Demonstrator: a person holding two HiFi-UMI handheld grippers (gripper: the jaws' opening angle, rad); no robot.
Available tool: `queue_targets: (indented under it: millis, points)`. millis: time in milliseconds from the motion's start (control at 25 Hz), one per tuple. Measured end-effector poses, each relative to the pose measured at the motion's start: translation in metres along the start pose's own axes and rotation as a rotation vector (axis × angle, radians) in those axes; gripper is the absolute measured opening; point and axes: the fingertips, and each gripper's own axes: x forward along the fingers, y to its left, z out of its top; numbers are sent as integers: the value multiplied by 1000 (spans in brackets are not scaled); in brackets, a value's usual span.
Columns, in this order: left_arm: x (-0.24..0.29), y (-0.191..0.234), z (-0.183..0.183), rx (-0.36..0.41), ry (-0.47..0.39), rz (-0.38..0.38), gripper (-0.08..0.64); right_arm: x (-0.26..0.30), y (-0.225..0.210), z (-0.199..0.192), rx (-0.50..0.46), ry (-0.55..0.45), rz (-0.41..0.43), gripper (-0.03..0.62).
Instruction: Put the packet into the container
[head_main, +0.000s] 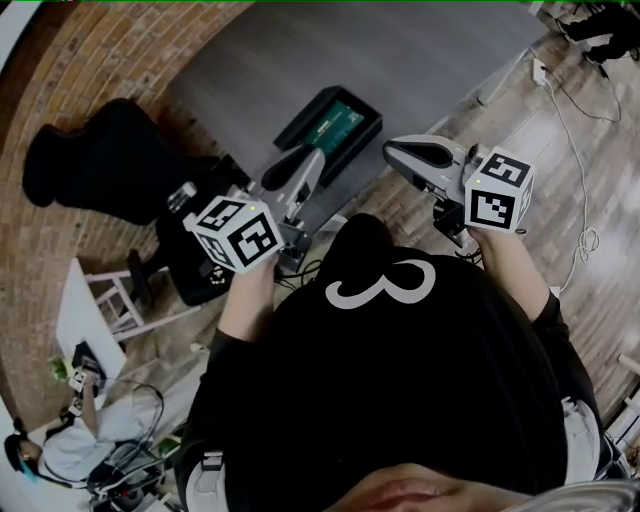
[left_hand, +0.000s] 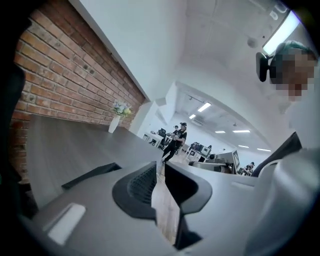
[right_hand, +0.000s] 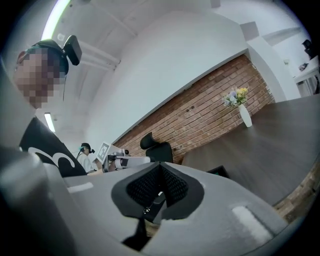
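Black rectangular plastic container: stood on the grey table. A green packet appeared to lie inside it, so the job looked done.

Left hand-held gripper: jaws were closing, with a narrow gap and nothing between them. It was held clear of the table, probably because no grasp was needed.

Right hand-held gripper: jaws were together and empty. It was held near the chest, seemingly idle.

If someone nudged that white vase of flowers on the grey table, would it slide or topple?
The white vase looks tall and narrow, flowers spreading above, so a high nudge would probably topple it. The grey table looks smooth, so a low push might slide it. Probably rigid, breakable.
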Motion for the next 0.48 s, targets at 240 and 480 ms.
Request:
queue_targets:
  millis: [240, 480]
  points:
    - [-3, -13, -6, 17, -50, 7, 9, 9, 8, -5, 11, -11, 12, 2]
    - [-2, -25, -5, 25, -54, -25, 11, 16, 9, -14, 16, 10, 33, 2]
